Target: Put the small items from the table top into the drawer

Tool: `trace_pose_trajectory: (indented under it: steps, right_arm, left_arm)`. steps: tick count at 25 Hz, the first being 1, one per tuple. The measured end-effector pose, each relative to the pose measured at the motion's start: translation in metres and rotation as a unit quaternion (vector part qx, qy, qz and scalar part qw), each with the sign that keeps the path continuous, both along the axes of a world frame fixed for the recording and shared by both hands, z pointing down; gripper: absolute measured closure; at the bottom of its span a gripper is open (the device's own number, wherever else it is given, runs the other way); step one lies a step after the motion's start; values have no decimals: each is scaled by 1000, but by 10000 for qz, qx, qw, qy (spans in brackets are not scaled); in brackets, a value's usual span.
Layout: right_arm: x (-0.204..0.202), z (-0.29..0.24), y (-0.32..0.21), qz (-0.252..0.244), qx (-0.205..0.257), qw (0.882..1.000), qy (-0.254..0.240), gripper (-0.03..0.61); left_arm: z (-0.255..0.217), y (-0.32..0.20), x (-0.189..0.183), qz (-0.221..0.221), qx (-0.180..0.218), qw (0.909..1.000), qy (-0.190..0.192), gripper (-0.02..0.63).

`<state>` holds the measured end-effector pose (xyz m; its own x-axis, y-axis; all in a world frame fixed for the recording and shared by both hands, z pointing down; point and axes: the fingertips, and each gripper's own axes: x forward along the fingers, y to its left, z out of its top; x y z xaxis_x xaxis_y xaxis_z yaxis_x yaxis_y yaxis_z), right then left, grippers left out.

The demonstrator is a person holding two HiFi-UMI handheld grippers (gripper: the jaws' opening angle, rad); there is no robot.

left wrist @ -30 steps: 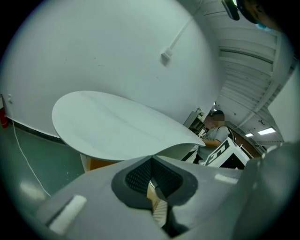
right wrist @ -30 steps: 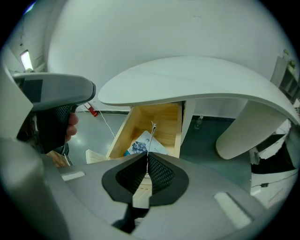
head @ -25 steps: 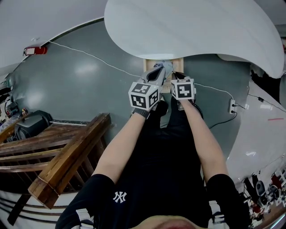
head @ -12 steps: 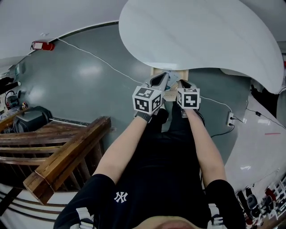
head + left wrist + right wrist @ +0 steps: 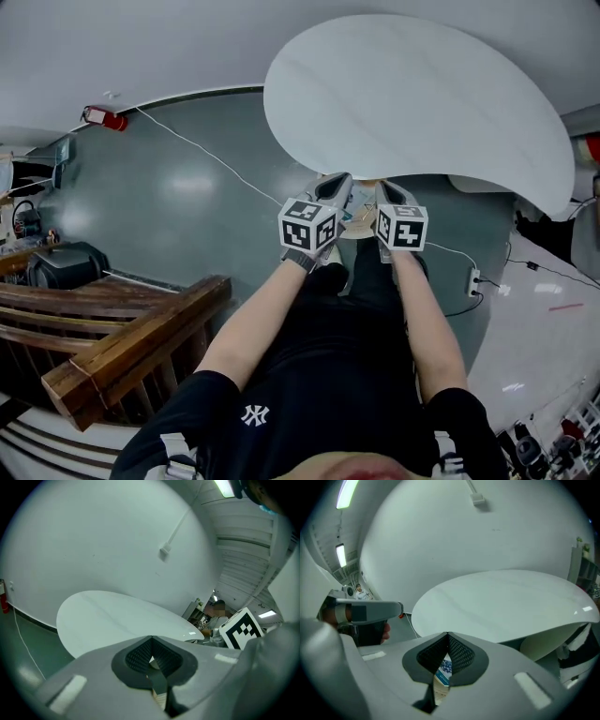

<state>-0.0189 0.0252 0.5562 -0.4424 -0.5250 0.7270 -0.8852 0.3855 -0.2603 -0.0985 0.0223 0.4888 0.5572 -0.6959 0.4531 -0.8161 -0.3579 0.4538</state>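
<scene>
The white oval table top (image 5: 422,103) fills the upper head view, and no small items show on it. Both grippers sit side by side at its near edge. My left gripper (image 5: 337,180) is shut with nothing held, its tips meeting (image 5: 150,639). My right gripper (image 5: 389,186) is also shut and empty (image 5: 447,635). Between them a sliver of the wooden drawer (image 5: 360,223) shows under the table edge. Through the right jaws' gap I see a blue-and-white packet (image 5: 445,667) lying in the drawer. The rest of the drawer is hidden by the grippers.
A wooden bench (image 5: 131,347) stands at the left near my legs. A white cable (image 5: 216,155) crosses the green floor, and a power strip (image 5: 473,279) lies at the right. A red object (image 5: 103,117) is by the far wall. A person (image 5: 218,609) sits far behind the table.
The drawer stuck out from under the table a second ago; now only a sliver of it shows. Both grippers have moved toward the table edge, and the head view has tilted up.
</scene>
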Motion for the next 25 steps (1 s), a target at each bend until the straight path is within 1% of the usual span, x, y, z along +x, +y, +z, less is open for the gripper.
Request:
trace_pose_trajectory:
  steps: [7,11,18,25]
  right_arm:
    - [-3,-78,-21,-15,760,9964,-387,557]
    - [3,-116,-35,67,1084,9923,-589,557]
    - [11,-172,-42,42,1594,9852,-629,557]
    - [12,-217,-43,61,2012,9773,-661,558]
  left_arm:
    - [-56,-11,5,60,422,9990,137,613]
    - [-90,-20,12,85,695,9972,271,613]
    - [-145,-28,20,150,1034,9938,381,613]
    - [-182,-27,25,256,1280,9909,314,613]
